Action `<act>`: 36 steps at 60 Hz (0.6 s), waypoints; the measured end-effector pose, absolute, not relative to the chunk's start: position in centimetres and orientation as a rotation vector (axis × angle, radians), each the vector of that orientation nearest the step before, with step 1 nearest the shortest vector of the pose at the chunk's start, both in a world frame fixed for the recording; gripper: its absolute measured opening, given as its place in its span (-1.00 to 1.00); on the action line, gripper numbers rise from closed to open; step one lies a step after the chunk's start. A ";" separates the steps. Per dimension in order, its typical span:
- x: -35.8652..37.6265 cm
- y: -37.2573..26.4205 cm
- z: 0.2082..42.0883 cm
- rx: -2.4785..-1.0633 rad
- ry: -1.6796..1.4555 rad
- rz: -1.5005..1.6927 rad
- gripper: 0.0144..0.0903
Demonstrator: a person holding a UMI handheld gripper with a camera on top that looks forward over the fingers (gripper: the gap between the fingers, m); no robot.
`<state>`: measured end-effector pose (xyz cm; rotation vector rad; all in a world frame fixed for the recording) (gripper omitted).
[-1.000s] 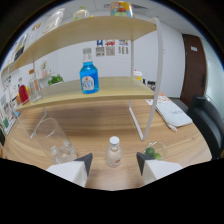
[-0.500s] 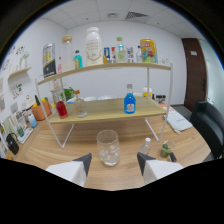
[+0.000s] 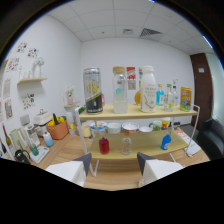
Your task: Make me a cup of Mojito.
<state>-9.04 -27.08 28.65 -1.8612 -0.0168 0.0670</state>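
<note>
My gripper [image 3: 114,169] is open, its two white fingers [image 3: 75,172] apart with nothing between them. It is raised and faces a two-tier wooden shelf [image 3: 150,114]. Beyond the fingers, on the lower tier, stand a small red bottle [image 3: 104,145], a small clear bottle [image 3: 126,145] and a blue bottle [image 3: 165,141]. The top tier carries a dark can [image 3: 93,90], a tall clear bottle with a cork lid [image 3: 120,90], a white bottle [image 3: 148,89] and several smaller bottles further right. No drinking glass is in view.
Left of the shelf on the wooden table are an orange basket [image 3: 58,129], a white kettle [image 3: 42,120] and some small containers. A small wall shelf [image 3: 30,80] hangs above them. A dark door [image 3: 206,85] is at the far right.
The view has swung left and upward. The glass between the fingers and the small bottle beside it have dropped out of sight, and the shelf now looks nearer.
</note>
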 end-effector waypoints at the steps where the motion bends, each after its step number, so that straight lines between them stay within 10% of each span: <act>1: -9.7 -26.7 29.4 -1.850 -0.026 0.070 0.87; 36: -15.8 -10.5 40.8 -1.694 -0.004 0.009 0.68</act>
